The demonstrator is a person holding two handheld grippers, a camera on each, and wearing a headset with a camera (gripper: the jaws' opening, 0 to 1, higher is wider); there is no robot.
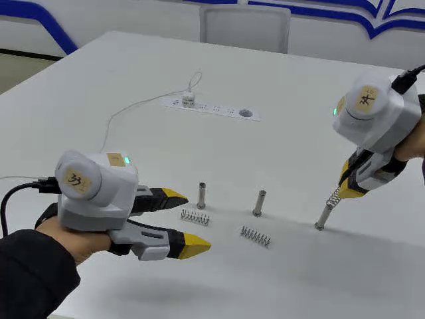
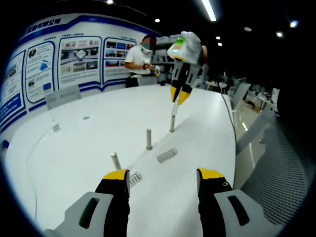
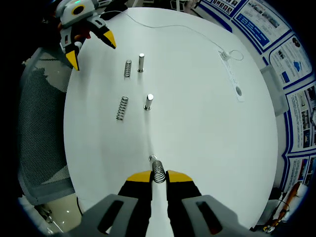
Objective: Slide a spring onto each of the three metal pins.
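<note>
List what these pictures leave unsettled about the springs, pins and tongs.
- Whether the held spring is already threaded over the rightmost pin: too small in the head view; in the right gripper view, spring and pin tip overlap between the right tongs.
- How that pin is fixed to the table: base too small, all views.
- Power strip markings: too small, head view.

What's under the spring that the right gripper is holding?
A metal pin stands on the table under the spring pinched by the right gripper. The spring's lower end meets the pin's top; the coils hide whether it has slipped over the tip.
</note>
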